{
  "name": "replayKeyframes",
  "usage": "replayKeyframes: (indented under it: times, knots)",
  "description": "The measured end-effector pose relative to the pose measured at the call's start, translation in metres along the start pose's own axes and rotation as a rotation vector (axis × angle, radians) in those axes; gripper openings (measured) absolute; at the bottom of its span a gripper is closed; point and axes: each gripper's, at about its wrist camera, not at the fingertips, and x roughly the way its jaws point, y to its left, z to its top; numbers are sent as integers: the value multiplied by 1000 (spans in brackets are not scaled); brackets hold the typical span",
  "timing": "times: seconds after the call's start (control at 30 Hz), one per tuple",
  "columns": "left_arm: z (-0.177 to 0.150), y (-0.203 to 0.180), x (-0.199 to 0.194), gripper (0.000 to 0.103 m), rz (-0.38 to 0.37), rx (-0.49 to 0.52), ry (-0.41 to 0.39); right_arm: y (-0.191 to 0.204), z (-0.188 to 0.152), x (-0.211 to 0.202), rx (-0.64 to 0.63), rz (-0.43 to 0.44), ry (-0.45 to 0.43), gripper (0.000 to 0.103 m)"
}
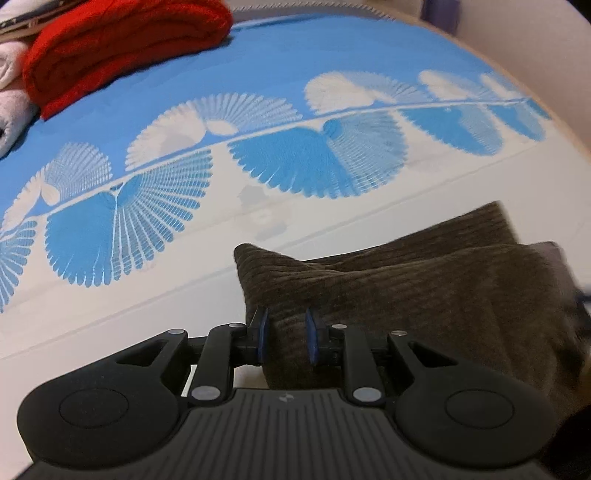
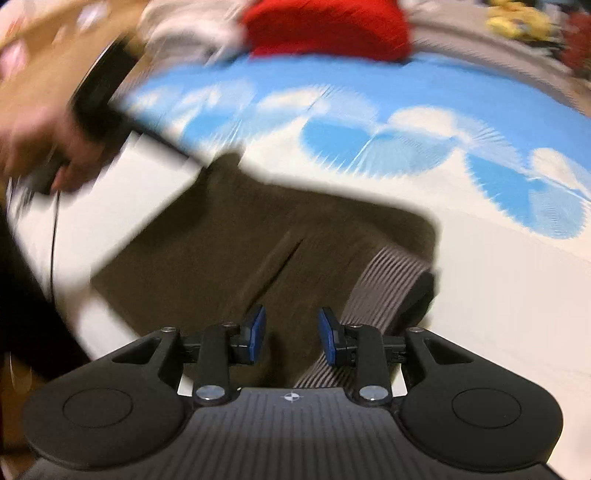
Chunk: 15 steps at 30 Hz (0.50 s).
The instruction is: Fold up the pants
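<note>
The brown corduroy pants (image 1: 424,295), lying folded on the blue-and-white bedspread (image 1: 295,74), are pinched at the near edge by the left gripper (image 1: 286,339) fingers to steady the fold, while the right gripper (image 2: 291,334) fingers are held slightly spread over the cloth, whether touching it cannot be told.

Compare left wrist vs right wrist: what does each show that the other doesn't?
Left wrist only: the left gripper with corduroy between its pads, and pale folded cloth beside the red one.

Right wrist only: the right gripper over the ribbed waistband, the person's hand on the other gripper, and yellow items far back.

Both: brown corduroy pants, blue-and-white sheet, red folded knit.
</note>
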Motion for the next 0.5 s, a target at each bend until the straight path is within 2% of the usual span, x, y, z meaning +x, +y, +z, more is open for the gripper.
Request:
replayKeyframes:
  times: [0.07, 0.17, 0.27, 0.3, 0.33, 0.37, 0.43, 0.5]
  knots:
    - [-8, -2, -15, 23, -53, 35, -18, -8, 5, -7, 59, -61, -71, 34]
    - [-28, -9, -32, 23, -134, 125, -11, -12, 7, -3, 98, -144, -79, 34]
    - [-51, -24, -42, 23, -210, 247, 31, -13, 6, 14, 97, -224, 0, 34]
    - [-58, -28, -43, 23, -237, 282, 46, -14, 4, 23, 96, -266, 51, 36]
    - [-66, -33, -44, 23, -262, 314, 64, -17, 0, 30, 112, -286, 88, 42]
    - [-74, -39, -43, 23, -286, 353, 91, -21, -1, 32, 147, -293, 101, 44]
    - [-93, -51, -35, 23, -276, 436, 149, -25, 2, 31, 210, -281, 100, 44]
    - [-106, -61, -31, 24, -230, 502, 152, -23, 2, 30, 233, -283, 103, 45]
